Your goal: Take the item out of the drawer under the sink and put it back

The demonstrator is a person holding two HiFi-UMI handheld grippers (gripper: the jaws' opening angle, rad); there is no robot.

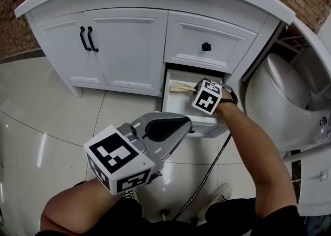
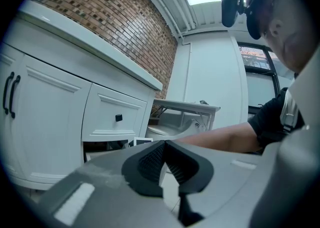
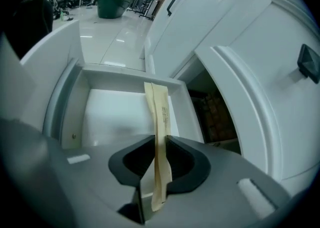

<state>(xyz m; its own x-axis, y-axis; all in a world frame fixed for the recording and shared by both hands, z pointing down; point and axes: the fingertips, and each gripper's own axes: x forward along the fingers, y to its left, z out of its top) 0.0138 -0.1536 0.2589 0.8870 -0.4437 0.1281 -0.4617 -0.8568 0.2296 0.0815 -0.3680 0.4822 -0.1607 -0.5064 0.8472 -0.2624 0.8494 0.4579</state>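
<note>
I see a white toilet (image 1: 287,98) right of my right tongs (image 1: 193,88), and cupboard doors (image 1: 111,48) with black handles (image 1: 88,39) left of them.

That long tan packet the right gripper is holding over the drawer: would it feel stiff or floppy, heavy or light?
The tan packet sticks out straight from the right gripper without drooping, so probably fairly stiff. It looks thin and papery, so likely light. Being narrow, it might twist in the pinch.

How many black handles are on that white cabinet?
3: left bar handle and right bar handle, side by side on the doors; a square knob on the shut upper drawer. The open drawer may hide its own behind the arm.
</note>
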